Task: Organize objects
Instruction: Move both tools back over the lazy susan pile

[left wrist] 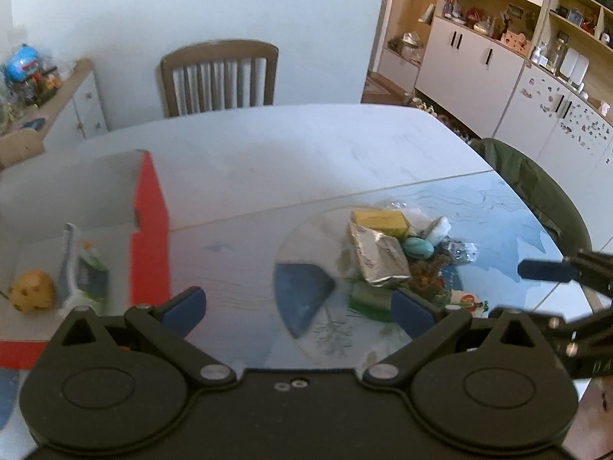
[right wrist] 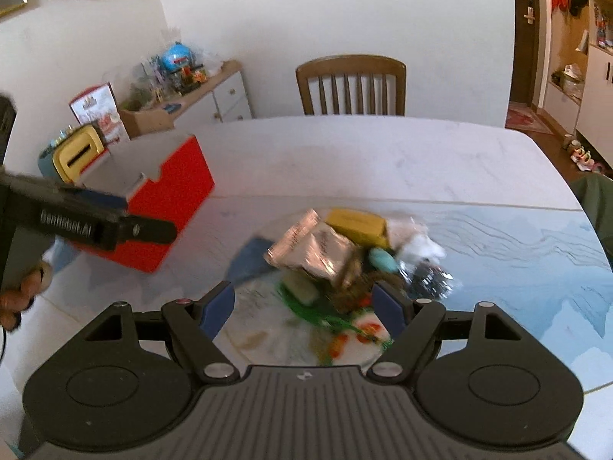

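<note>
Marble-look table (left wrist: 306, 145): crinkled foil pouch (left wrist: 379, 258) tops a heap; both hand-held grippers (left wrist: 297, 308) (right wrist: 304, 306) spread, empty.

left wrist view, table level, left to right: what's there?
yellow toy → white packet, both inside the red box → silver foil pouch on the pile → teal egg-shaped item → right gripper fingertip.
</note>
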A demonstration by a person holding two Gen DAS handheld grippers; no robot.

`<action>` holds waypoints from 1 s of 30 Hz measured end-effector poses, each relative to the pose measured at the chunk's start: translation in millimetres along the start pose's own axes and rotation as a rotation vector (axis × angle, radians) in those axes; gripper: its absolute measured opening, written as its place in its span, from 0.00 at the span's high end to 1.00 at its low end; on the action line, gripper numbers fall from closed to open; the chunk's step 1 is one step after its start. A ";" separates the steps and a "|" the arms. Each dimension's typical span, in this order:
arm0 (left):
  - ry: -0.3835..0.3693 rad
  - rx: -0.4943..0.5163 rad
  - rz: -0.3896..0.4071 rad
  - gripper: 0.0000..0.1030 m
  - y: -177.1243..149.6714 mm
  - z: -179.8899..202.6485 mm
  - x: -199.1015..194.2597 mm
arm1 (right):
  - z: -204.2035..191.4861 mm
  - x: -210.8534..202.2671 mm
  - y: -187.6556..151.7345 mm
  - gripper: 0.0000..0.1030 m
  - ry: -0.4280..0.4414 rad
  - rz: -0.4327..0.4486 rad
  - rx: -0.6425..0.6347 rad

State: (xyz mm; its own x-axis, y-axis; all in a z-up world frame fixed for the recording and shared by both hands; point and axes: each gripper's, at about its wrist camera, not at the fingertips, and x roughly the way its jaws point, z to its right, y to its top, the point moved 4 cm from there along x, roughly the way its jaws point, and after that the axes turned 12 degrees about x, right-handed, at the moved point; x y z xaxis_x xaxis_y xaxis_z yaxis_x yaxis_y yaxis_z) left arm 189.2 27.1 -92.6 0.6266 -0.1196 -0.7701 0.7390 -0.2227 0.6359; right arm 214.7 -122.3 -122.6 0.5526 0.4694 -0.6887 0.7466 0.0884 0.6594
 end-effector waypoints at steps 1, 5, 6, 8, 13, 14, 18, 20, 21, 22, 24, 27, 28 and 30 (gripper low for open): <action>-0.005 -0.004 -0.006 0.00 1.3 1.4 4.3 | 3.5 1.9 -4.0 0.24 -0.005 -0.007 -0.006; -0.017 -0.021 -0.026 0.00 7.7 7.1 23.7 | 14.4 12.5 -17.8 0.24 -0.033 -0.037 -0.023; -0.020 -0.022 -0.033 0.00 9.7 8.3 28.7 | 16.5 14.9 -19.9 0.24 -0.039 -0.042 -0.028; -0.023 -0.020 -0.056 0.00 13.7 12.2 40.5 | 21.0 17.8 -23.3 0.24 -0.050 -0.043 -0.032; -0.030 0.005 -0.073 0.00 21.7 23.0 63.9 | 35.1 25.1 -27.0 0.24 -0.059 -0.061 -0.005; -0.031 0.010 -0.073 0.00 23.0 25.3 68.1 | 39.0 27.8 -27.4 0.24 -0.059 -0.067 0.008; -0.045 0.025 -0.080 0.00 28.1 33.4 86.8 | 47.5 40.4 -27.6 0.24 -0.056 -0.089 0.040; -0.050 0.037 -0.087 0.00 29.1 36.6 96.8 | 49.5 47.7 -29.4 0.24 -0.055 -0.104 0.042; -0.050 0.041 -0.091 0.00 29.3 37.9 101.0 | 49.7 50.1 -30.2 0.24 -0.054 -0.109 0.041; -0.050 0.045 -0.095 0.00 29.4 39.1 105.6 | 50.0 52.8 -30.5 0.24 -0.052 -0.115 0.041; -0.058 0.050 -0.101 0.00 29.7 40.3 113.9 | 50.2 56.8 -31.3 0.24 -0.047 -0.125 0.040; -0.074 0.056 -0.107 0.01 29.9 41.9 125.6 | 51.0 61.2 -32.5 0.24 -0.041 -0.138 0.041; -0.079 0.057 -0.109 0.01 30.0 42.5 128.6 | 52.0 62.6 -32.6 0.24 -0.040 -0.143 0.044; -0.098 0.049 -0.114 0.01 29.9 42.9 135.1 | 53.3 65.2 -33.1 0.24 -0.037 -0.153 0.048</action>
State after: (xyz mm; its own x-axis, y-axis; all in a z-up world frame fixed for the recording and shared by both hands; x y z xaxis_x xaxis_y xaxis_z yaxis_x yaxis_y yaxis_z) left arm 285.4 -37.2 -179.8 0.5101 -0.1846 -0.8400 0.7895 -0.2869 0.5425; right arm 245.8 -141.5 -205.3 0.4442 0.4206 -0.7911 0.8393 0.1135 0.5317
